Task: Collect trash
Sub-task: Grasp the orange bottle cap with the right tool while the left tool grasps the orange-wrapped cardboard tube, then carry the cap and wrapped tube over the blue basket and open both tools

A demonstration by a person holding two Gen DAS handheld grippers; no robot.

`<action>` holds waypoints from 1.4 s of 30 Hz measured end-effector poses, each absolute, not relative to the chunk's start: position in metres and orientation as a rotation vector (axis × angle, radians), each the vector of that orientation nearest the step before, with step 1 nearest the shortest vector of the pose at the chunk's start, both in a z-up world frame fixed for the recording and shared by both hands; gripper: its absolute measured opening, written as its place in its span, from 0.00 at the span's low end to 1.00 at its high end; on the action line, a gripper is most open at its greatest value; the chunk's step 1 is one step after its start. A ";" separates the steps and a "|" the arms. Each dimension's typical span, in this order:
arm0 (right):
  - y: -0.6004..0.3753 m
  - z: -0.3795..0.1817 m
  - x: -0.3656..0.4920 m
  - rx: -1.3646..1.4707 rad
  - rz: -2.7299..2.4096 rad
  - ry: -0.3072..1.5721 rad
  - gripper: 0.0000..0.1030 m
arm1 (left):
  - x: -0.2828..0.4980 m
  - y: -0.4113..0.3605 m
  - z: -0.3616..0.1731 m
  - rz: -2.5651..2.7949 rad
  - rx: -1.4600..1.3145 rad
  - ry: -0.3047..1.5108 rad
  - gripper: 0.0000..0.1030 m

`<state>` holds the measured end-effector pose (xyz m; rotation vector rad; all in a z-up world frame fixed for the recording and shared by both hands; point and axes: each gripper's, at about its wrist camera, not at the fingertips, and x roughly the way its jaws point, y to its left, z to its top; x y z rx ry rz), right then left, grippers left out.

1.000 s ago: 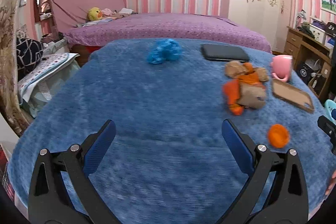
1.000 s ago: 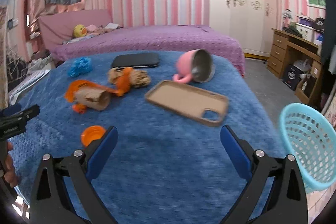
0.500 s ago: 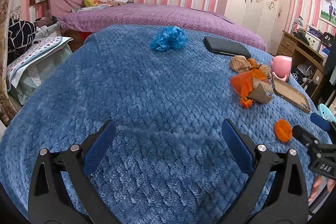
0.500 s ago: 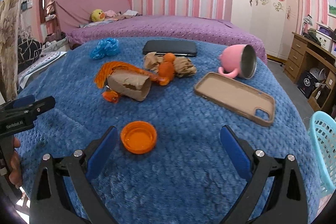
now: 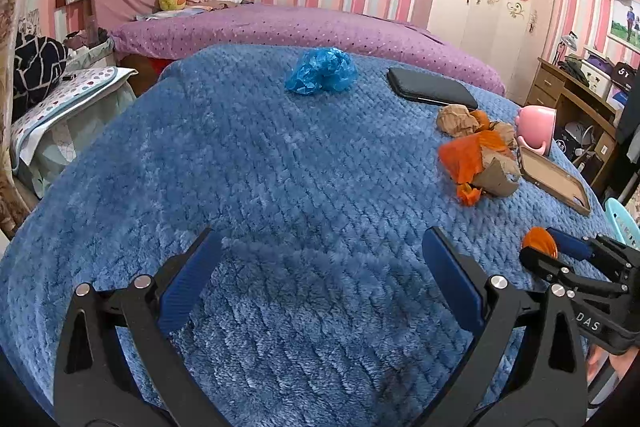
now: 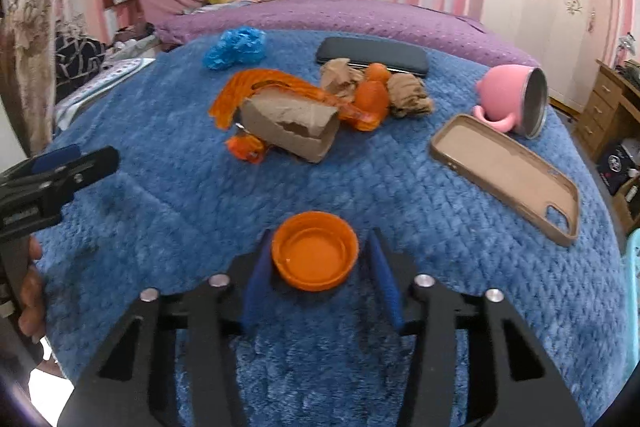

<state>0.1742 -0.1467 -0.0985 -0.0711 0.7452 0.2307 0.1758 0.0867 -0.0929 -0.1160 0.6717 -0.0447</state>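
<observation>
An orange cap (image 6: 315, 255) lies open side up on the blue blanket (image 6: 400, 195). My right gripper (image 6: 318, 247) is closing around it: the cap sits between the pads, the left pad at its rim, a narrow gap on the right. In the left wrist view the same cap (image 5: 540, 245) shows at that gripper (image 5: 558, 251). Farther back lie a cardboard tube with orange wrapper (image 6: 290, 125), crumpled brown paper (image 6: 410, 95) and a blue plastic wad (image 6: 236, 47). My left gripper (image 5: 320, 251) hangs open over bare blanket at the left.
A tan phone case (image 6: 508, 173), a tipped pink mug (image 6: 514, 99) and a black phone (image 6: 372, 55) lie to the right and back. A light-blue basket (image 6: 634, 267) stands off the blanket's right edge. A purple bed (image 5: 300, 27) is behind.
My right gripper moved left and forward to the orange cap and its jaws narrowed around it. The left gripper dipped slightly early on, then held still and open.
</observation>
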 end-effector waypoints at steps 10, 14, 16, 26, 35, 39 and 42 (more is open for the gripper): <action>-0.183 -0.086 0.171 0.005 0.214 0.689 0.39 | 0.178 0.065 -0.083 -0.025 -0.040 0.666 0.95; -0.209 -0.078 0.171 0.004 0.159 0.667 0.39 | 0.182 0.048 -0.075 -0.061 -0.051 0.648 0.95; -0.224 -0.075 0.171 0.014 0.136 0.659 0.39 | 0.186 0.037 -0.072 -0.081 -0.047 0.636 0.94; -0.274 -0.080 0.171 0.066 0.077 0.662 0.39 | 0.216 0.000 -0.067 -0.141 -0.035 0.635 0.70; -0.289 -0.085 0.169 0.101 0.074 0.661 0.39 | 0.239 -0.027 -0.076 -0.220 0.012 0.690 0.10; -0.294 -0.085 0.167 0.120 0.075 0.652 0.39 | 0.232 -0.031 -0.073 -0.212 0.037 0.661 0.00; -0.297 -0.083 0.163 0.118 0.071 0.642 0.39 | 0.225 -0.030 -0.065 -0.198 0.043 0.631 0.00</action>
